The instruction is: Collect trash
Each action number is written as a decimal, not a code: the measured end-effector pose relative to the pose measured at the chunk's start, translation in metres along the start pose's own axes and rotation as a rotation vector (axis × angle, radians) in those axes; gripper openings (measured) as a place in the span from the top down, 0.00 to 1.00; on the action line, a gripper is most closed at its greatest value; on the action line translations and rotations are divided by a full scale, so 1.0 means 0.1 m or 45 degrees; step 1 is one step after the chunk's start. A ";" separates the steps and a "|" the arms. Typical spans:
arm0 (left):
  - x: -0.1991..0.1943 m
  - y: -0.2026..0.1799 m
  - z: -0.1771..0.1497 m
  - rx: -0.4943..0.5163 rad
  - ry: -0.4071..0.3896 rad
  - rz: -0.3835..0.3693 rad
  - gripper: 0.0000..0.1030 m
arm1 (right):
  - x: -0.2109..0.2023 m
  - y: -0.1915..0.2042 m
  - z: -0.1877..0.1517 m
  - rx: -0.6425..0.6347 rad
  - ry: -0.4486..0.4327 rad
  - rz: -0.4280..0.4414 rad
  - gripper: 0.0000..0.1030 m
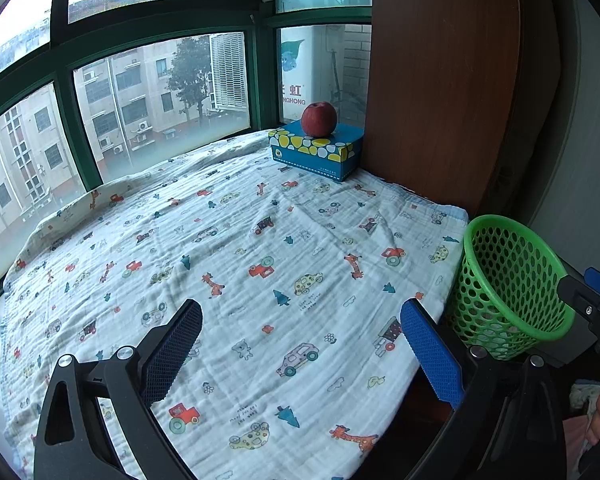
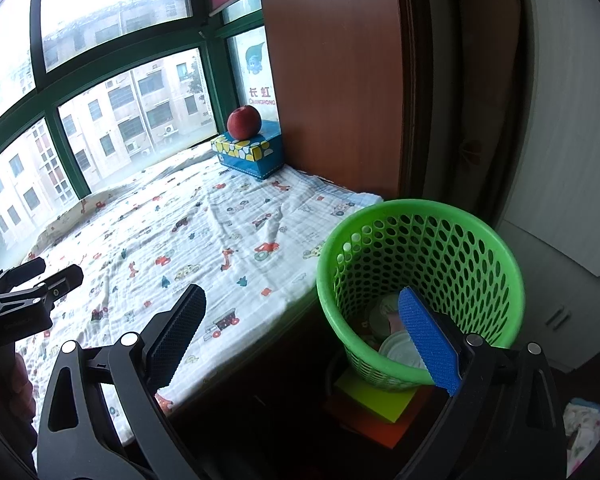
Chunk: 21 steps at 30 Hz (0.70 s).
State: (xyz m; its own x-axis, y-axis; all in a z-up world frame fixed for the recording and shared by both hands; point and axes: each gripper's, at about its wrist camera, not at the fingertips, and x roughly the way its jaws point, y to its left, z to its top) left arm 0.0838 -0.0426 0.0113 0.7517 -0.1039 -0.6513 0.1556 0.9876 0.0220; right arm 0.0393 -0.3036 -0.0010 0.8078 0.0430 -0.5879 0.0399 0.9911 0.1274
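Jaws wide, both grippers empty; green perforated basket (image 2: 420, 264) holds pale lids (image 2: 400, 350).

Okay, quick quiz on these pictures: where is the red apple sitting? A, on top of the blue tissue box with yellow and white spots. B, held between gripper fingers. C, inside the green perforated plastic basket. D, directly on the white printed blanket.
A: the red apple rests on top of the blue tissue box with yellow and white spots, near the window, far from the green perforated plastic basket.
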 end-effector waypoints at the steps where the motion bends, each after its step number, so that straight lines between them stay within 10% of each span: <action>1: 0.00 0.00 0.00 0.001 0.000 0.000 0.07 | 0.00 0.00 0.00 -0.002 0.001 -0.002 0.07; 21: 0.00 -0.01 -0.01 0.004 0.004 0.002 0.07 | 0.00 0.01 -0.01 -0.002 0.002 -0.007 0.07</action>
State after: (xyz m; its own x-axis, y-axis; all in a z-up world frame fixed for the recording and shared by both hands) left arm 0.0833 -0.0434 0.0103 0.7501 -0.1022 -0.6534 0.1569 0.9873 0.0256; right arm 0.0384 -0.3020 -0.0019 0.8067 0.0381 -0.5898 0.0432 0.9914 0.1232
